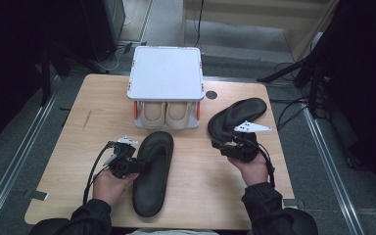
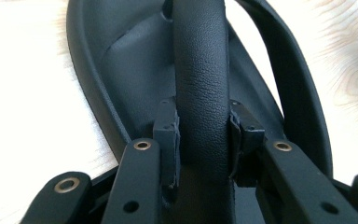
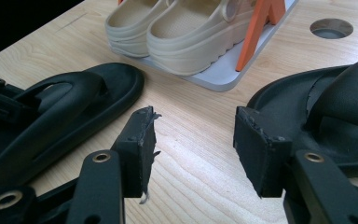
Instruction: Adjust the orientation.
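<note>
Two black sandals lie on the table (image 1: 78,147): the left sandal (image 1: 152,176) near the front edge, the right sandal (image 1: 235,115) farther back at the right. No writing can be read on them. Left gripper (image 2: 201,135) clamps its pads on the left sandal's strap (image 2: 200,70). Right gripper (image 3: 193,149) stands open and empty just beside the right sandal. Beige clogs (image 3: 186,23) sit in a rack (image 1: 166,73) behind.

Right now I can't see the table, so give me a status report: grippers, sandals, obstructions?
Left gripper shut on left sandal strap. Right gripper open, beside right sandal. Shoe rack with beige clogs beyond; nothing in the way.
</note>
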A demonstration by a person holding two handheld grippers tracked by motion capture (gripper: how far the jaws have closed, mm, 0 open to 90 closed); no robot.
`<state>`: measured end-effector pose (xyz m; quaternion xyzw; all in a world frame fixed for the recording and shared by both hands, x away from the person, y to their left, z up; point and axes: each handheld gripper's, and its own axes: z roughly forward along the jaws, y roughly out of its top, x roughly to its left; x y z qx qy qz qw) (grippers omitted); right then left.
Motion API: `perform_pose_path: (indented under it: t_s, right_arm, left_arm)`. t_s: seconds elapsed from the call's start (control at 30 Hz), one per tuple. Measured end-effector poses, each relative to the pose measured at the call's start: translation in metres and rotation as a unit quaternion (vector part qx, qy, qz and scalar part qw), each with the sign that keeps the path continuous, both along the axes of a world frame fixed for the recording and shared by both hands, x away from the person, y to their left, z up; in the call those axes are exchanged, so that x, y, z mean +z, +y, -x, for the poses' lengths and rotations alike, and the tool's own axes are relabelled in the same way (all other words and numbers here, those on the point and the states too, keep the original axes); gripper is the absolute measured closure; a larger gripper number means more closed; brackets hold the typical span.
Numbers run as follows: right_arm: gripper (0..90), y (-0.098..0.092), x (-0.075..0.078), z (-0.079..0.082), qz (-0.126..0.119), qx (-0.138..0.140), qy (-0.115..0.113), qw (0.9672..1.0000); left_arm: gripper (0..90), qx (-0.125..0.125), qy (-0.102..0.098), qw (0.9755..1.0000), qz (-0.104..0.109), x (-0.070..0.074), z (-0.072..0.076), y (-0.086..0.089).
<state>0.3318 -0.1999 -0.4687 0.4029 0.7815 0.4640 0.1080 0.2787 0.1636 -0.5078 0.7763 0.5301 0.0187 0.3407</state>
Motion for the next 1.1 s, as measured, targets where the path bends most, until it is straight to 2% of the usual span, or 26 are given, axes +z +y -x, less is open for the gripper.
perform_pose_path:
  t_s: [0.33, 0.43, 0.53, 0.77, 0.9, 1.1]
  right_arm:
    - [49.3, -0.001, 0.001, 0.001, -0.001, -0.001, -0.001, 1.0000]
    - [49.3, -0.001, 0.001, 0.000, -0.001, -0.001, -0.001, 1.0000]
    - [49.4, -0.001, 0.001, 0.000, -0.001, -0.001, -0.001, 1.0000]
    - [49.3, -0.002, 0.001, 0.000, 0.000, -0.002, -0.001, 1.0000]
    - [49.3, -0.004, 0.002, -0.001, 0.001, -0.005, -0.001, 1.0000]
    - [49.4, -0.009, 0.003, -0.002, 0.000, -0.010, -0.001, 1.0000]
  left_arm:
    - [68.1, -0.006, -0.001, 0.9999, -0.016, -0.002, 0.001, -0.005]
    - [60.3, -0.009, -0.006, 0.9999, -0.012, 0.000, 0.002, -0.004]
    - [58.9, -0.008, -0.016, 0.9996, -0.020, 0.004, 0.001, -0.003]
    - [49.5, 0.003, -0.024, 0.9997, 0.001, 0.016, 0.003, 0.007]
    - [47.0, 0.007, -0.028, 0.9995, 0.015, 0.022, 0.004, 0.017]
    - [43.4, 0.019, -0.030, 0.9991, 0.024, 0.026, 0.003, 0.031]
